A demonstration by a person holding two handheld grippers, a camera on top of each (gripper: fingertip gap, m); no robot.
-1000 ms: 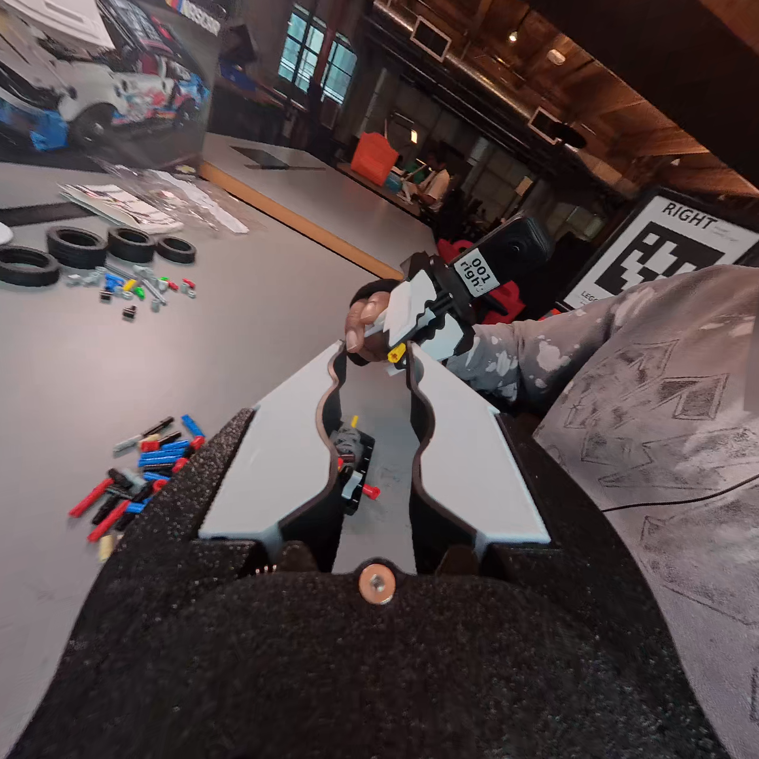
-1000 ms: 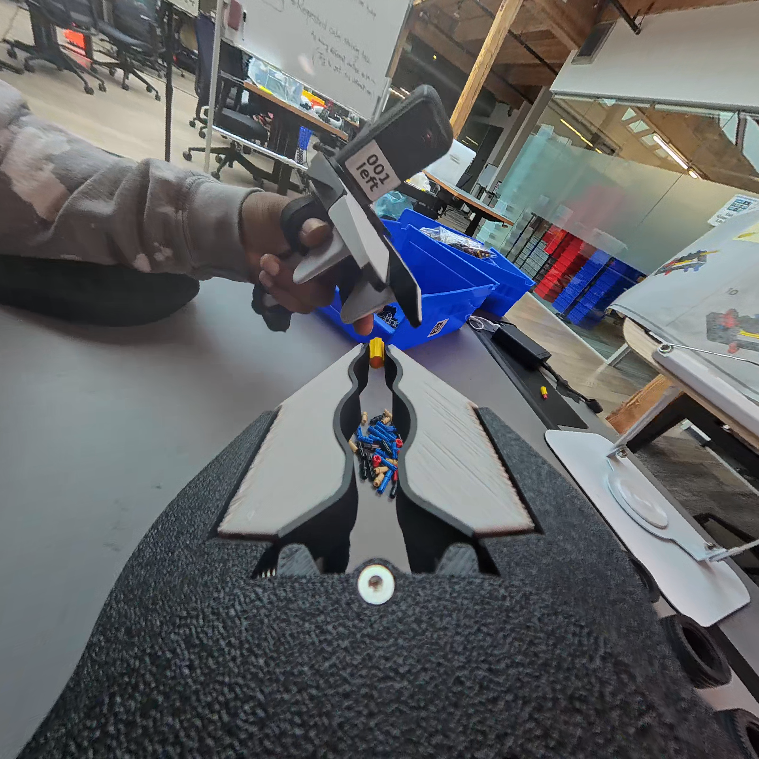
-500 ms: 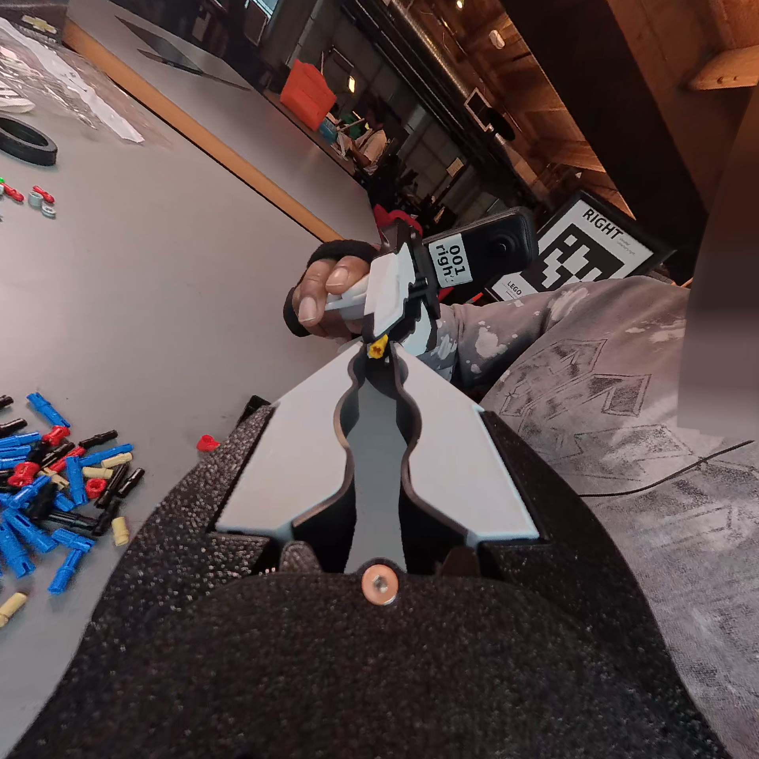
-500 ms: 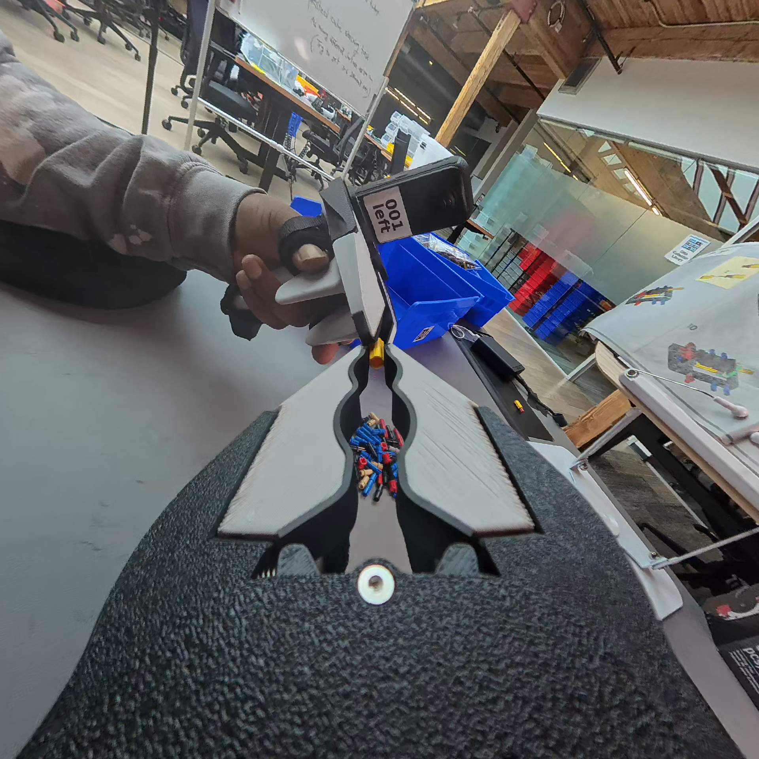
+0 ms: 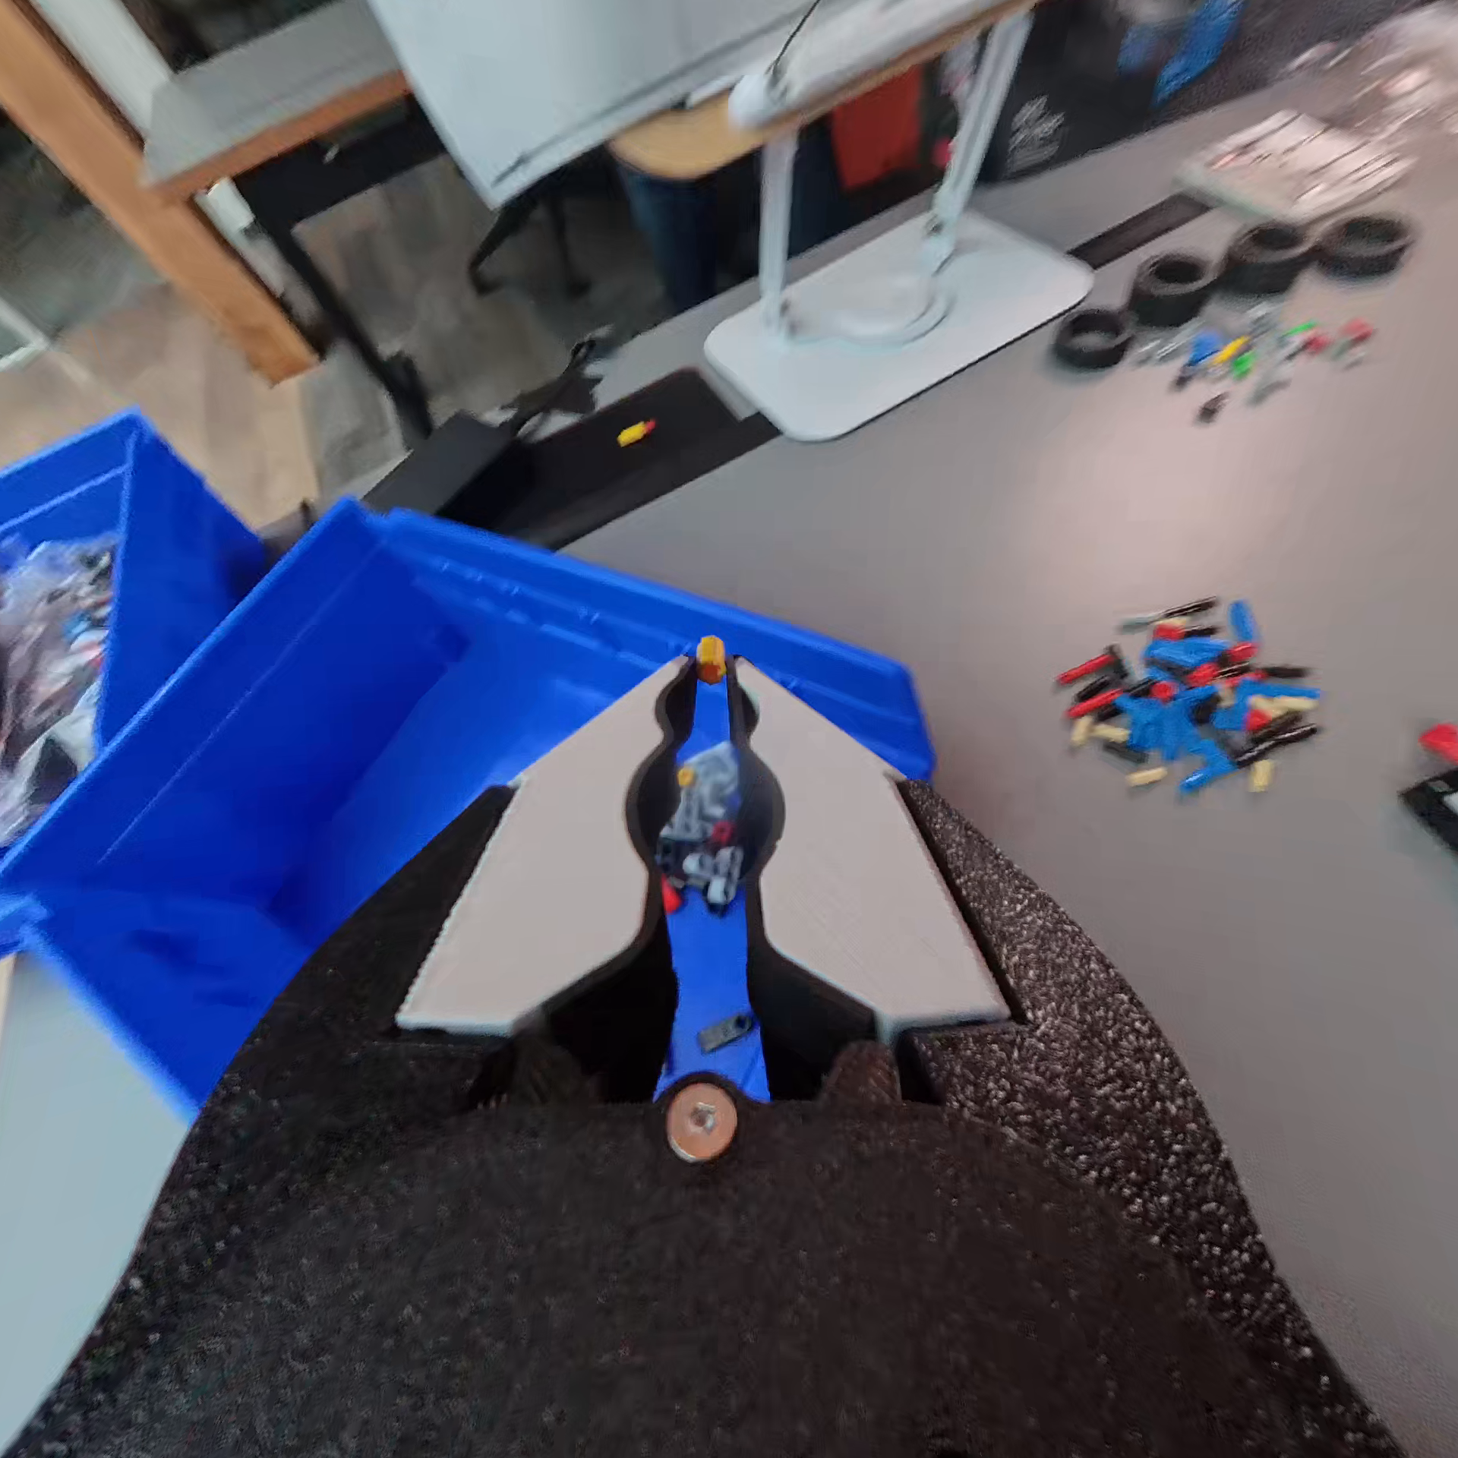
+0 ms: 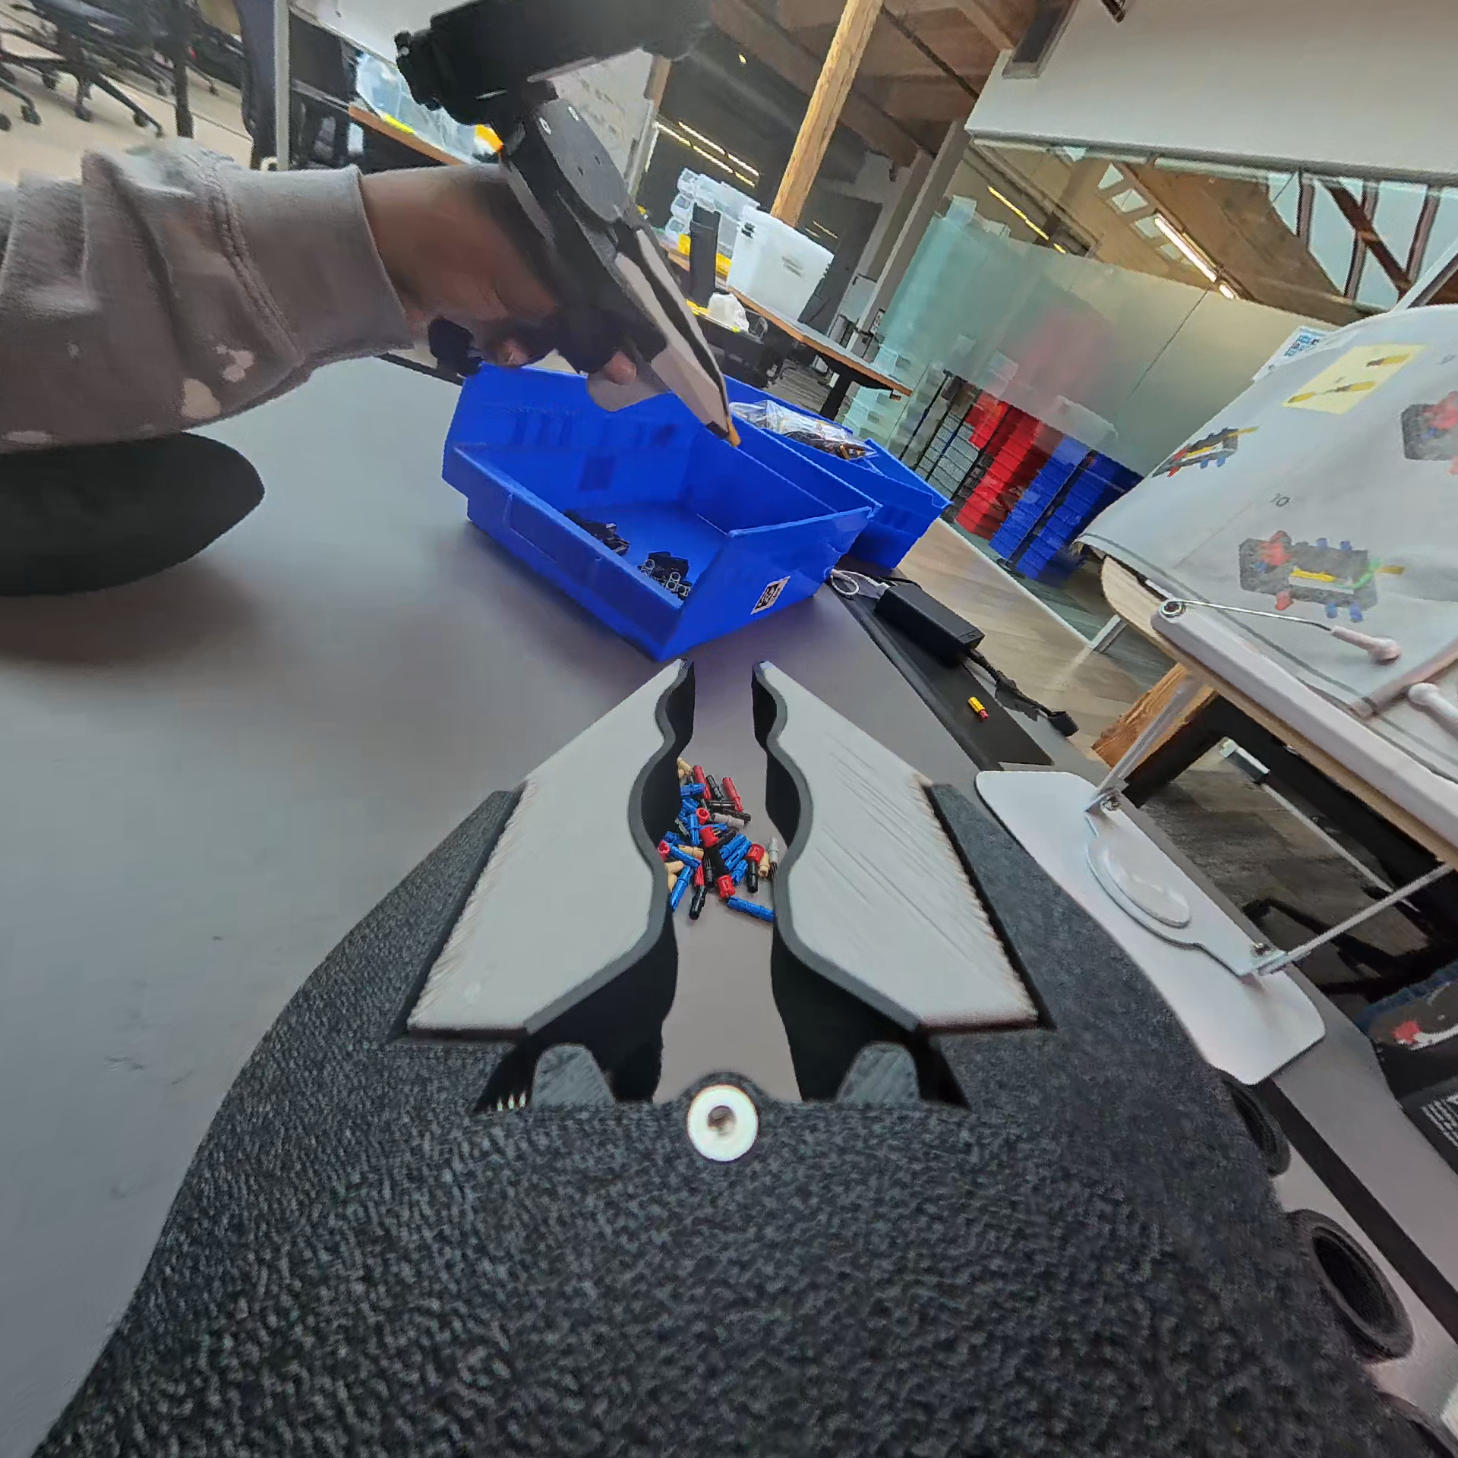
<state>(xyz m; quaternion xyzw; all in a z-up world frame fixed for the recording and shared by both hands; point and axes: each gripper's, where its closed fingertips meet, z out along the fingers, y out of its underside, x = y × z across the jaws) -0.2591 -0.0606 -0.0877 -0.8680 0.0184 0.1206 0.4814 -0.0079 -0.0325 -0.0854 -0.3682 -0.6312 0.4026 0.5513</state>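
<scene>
- Left gripper (image 5: 712,664): fingers drawn together at the tips, clenched on a small yellow-orange peg (image 5: 711,657); the peg stands out past the tips.
- It hangs above the open blue bin (image 5: 331,710), tips near the bin's far rim. Right wrist view shows the same gripper (image 6: 730,430) tilted down over that bin (image 6: 671,505), held by a hand (image 6: 473,260) in a grey sleeve, the peg a speck of orange at its tip.
- On the bin floor, seen through the gap of the left fingers: a small grey, black and red assembly (image 5: 704,820); a flat dark piece lies nearer the camera.
- Right gripper (image 6: 722,671): released, fingertips apart with a narrow gap, nothing between them, touching nothing.
- It sits low over the grey table (image 6: 276,710); a heap of blue, red, black and tan pegs (image 6: 714,848) lies on the table beneath the gap.
- Same heap in left wrist view (image 5: 1183,710), right of the bin, well apart from it.
- A second blue bin (image 5: 71,552) stands just beside the first, holding clear bags.
- Far side of the table: white stand base (image 5: 907,331), 4 black tyres (image 5: 1175,288), scattered small parts.
</scene>
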